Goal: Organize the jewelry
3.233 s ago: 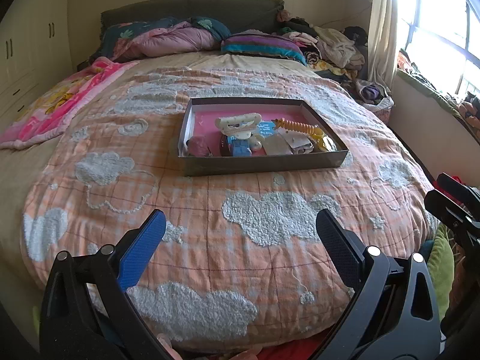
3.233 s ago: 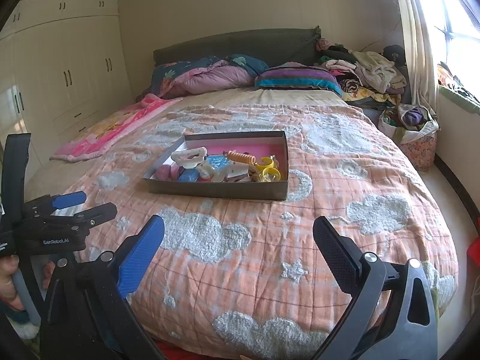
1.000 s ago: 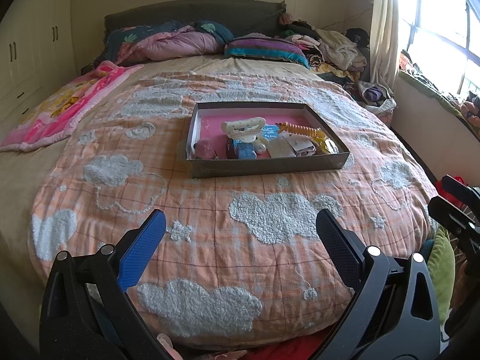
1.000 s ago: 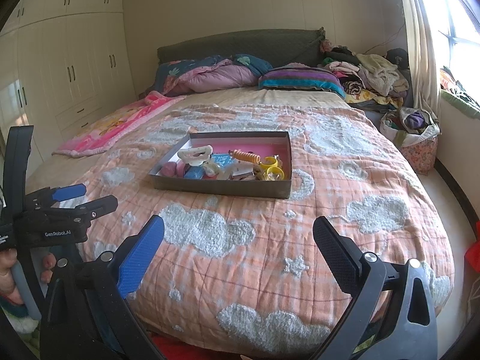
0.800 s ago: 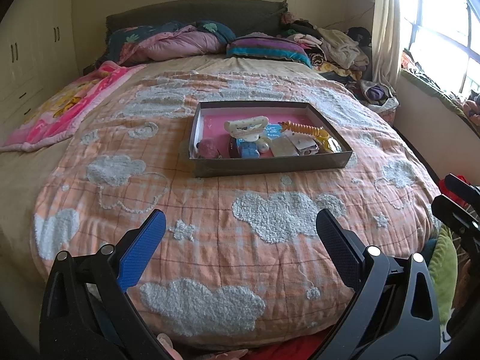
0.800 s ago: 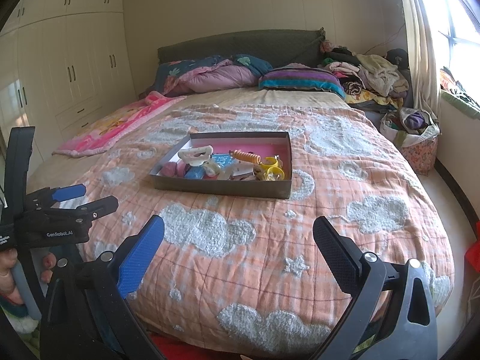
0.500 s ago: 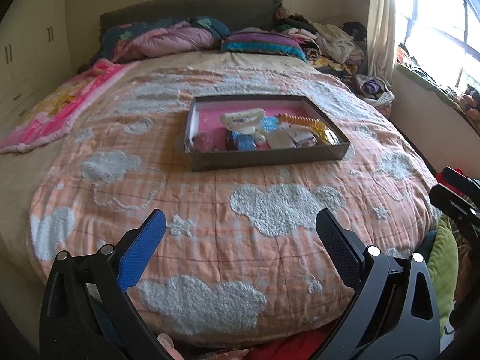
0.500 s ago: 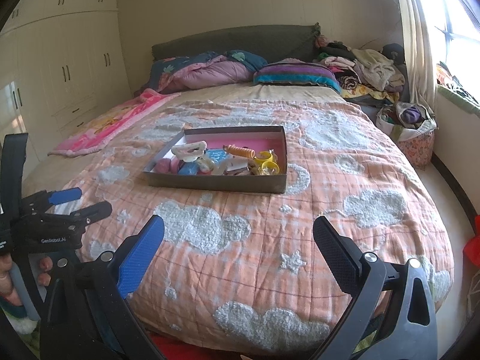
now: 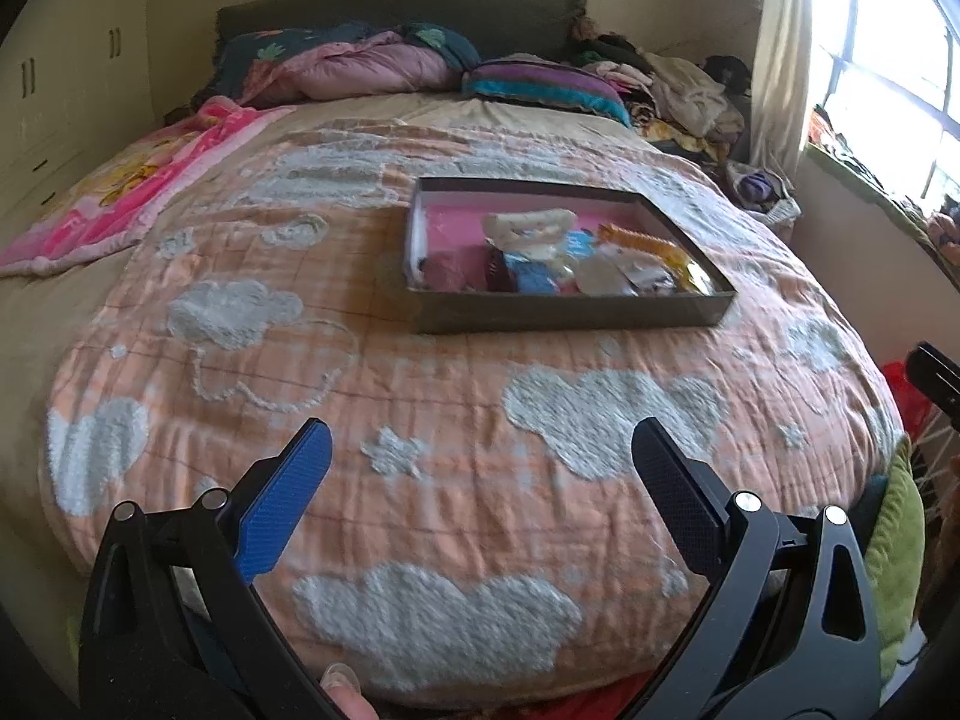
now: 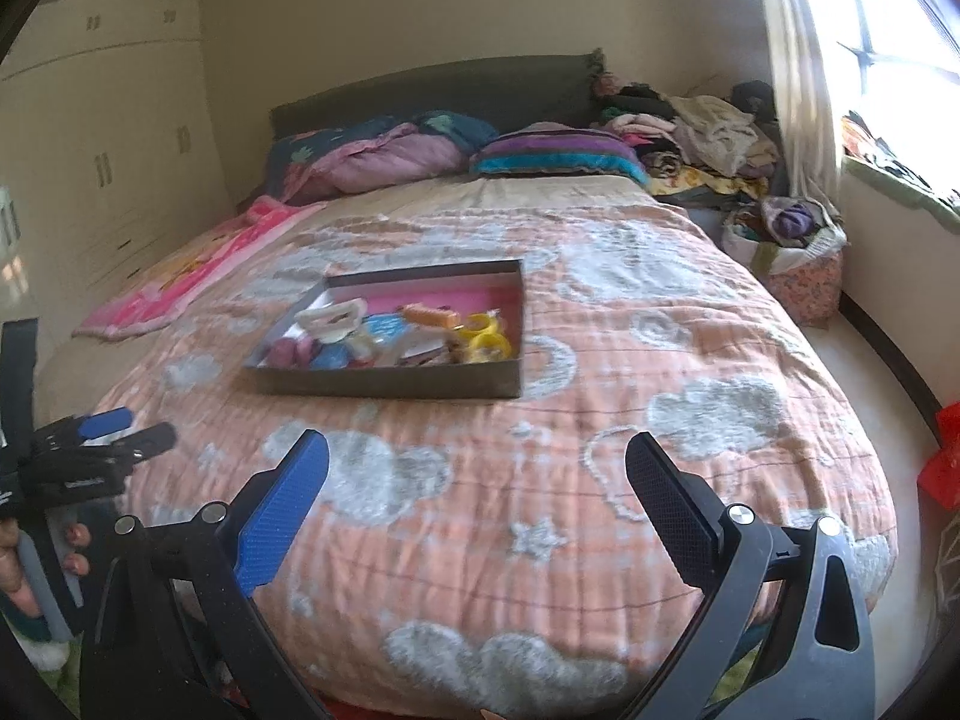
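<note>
Left wrist view: left gripper point(image 9: 480, 468) jaws wide, nothing between them, hovering over the near edge of the bed point(image 9: 180, 420). The tray point(image 9: 570, 312), shallow, dark-walled with a pink floor, sits mid-bed, well apart from the gripper. The jewelry pile point(image 9: 564, 258) is bunched at the tray's front: a white clip-like piece, blue bits, an orange coiled piece, yellow at the right. Blurred, so individual pieces are hard to name

Right wrist view: right gripper point(image 10: 477, 468) jaws also wide and empty, at the foot of the bed, tray ahead and to its left. Yellow rings point(image 10: 486, 342) by the tray's right wall, orange coil point(image 10: 429, 315) behind them. Items look small, light and probably hard plastic, likely slippery; pinch across a narrow part or a ring's rim. The tray looks like light card, and the soft quilt may let it tip if pressed
</note>
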